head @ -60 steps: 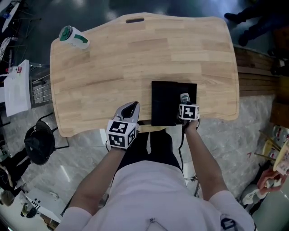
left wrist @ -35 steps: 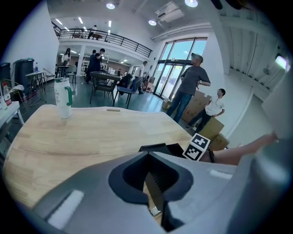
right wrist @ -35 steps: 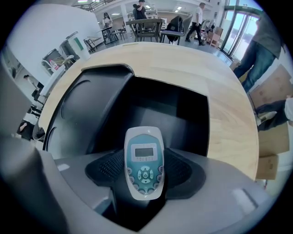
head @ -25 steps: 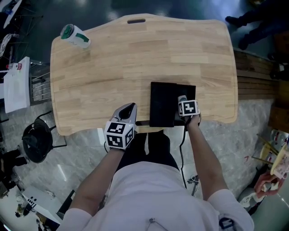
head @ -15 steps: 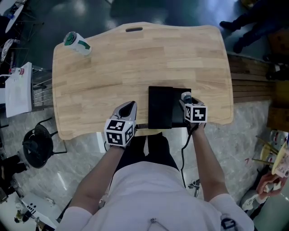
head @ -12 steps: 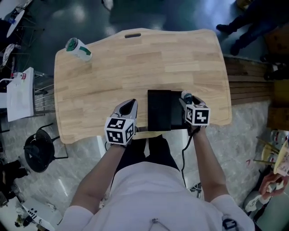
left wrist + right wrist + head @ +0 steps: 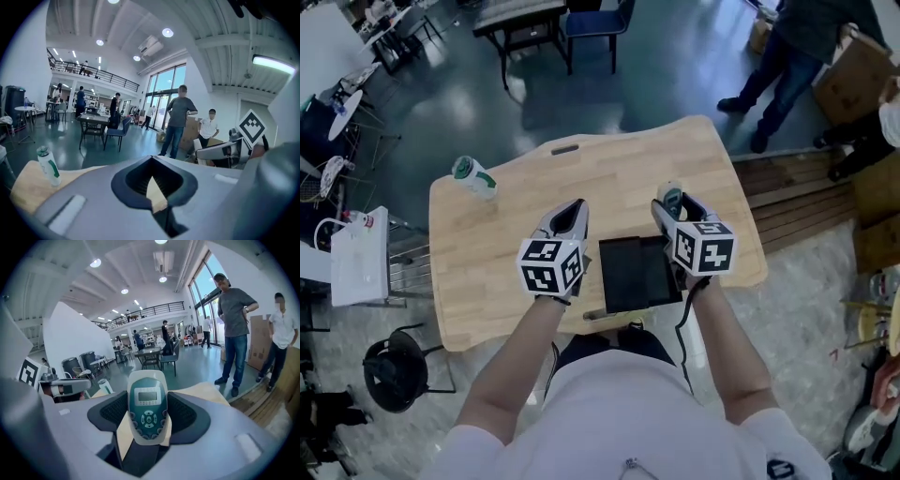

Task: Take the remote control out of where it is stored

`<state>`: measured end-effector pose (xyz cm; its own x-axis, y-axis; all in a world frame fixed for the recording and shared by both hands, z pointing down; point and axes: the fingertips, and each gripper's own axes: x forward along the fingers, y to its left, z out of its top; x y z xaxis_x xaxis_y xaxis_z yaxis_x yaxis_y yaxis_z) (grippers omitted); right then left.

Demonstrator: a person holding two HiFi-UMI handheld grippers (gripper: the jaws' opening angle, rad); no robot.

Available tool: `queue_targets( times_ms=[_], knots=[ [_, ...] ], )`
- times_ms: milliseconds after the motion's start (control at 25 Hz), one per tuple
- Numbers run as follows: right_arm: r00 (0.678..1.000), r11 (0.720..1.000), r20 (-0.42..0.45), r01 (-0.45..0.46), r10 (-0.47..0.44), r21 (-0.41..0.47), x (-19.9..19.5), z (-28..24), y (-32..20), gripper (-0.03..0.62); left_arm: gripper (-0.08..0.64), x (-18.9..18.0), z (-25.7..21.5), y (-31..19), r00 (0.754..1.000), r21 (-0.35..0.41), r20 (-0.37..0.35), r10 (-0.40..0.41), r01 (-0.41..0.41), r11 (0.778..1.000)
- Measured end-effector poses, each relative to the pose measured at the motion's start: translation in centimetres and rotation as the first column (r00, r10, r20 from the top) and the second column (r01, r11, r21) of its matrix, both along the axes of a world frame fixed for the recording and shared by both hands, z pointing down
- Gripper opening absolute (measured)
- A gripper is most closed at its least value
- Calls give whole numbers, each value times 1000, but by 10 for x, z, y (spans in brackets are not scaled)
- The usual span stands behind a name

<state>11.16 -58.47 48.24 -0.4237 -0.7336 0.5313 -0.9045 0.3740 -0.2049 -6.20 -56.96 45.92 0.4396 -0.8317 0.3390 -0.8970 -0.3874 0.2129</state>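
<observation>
Remote control (image 7: 147,412), rounded, teal-faced, fills right gripper (image 7: 147,417).

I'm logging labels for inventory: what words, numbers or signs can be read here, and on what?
No text reads clearly.
Remote control: screen and button marks too small to read.
Bottle: green label, blurred.
Marker cubes: black-and-white square patterns, no words.

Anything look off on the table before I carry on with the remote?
Nothing stands out. The remote sits straight between the right gripper's jaws. The left gripper is shut and empty. The bottle stands upright near the table's far left corner, and the black box lies flat.
</observation>
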Motion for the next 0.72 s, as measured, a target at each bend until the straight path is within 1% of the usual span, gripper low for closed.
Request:
queue_targets(
  times_ms=[120,240,400,720],
  knots=[
    [999,997,54,-7,3,75,-1,-37,-2,299,2,11,-34,-5,1000,57,-7,18,-18,998],
    [996,994,91,-15,5,105,-1,-55,3,299,2,19,-56,-2,999,90,-17,35,-33,995],
    [994,992,105,-19,5,128,-1,-66,9,299,2,23,-65,2,999,112,-14,43,-41,993],
    [994,988,113,-18,1,151,-2,-78,20,299,2,24,-76,11,999,127,-18,38,-35,991]
  ],
)
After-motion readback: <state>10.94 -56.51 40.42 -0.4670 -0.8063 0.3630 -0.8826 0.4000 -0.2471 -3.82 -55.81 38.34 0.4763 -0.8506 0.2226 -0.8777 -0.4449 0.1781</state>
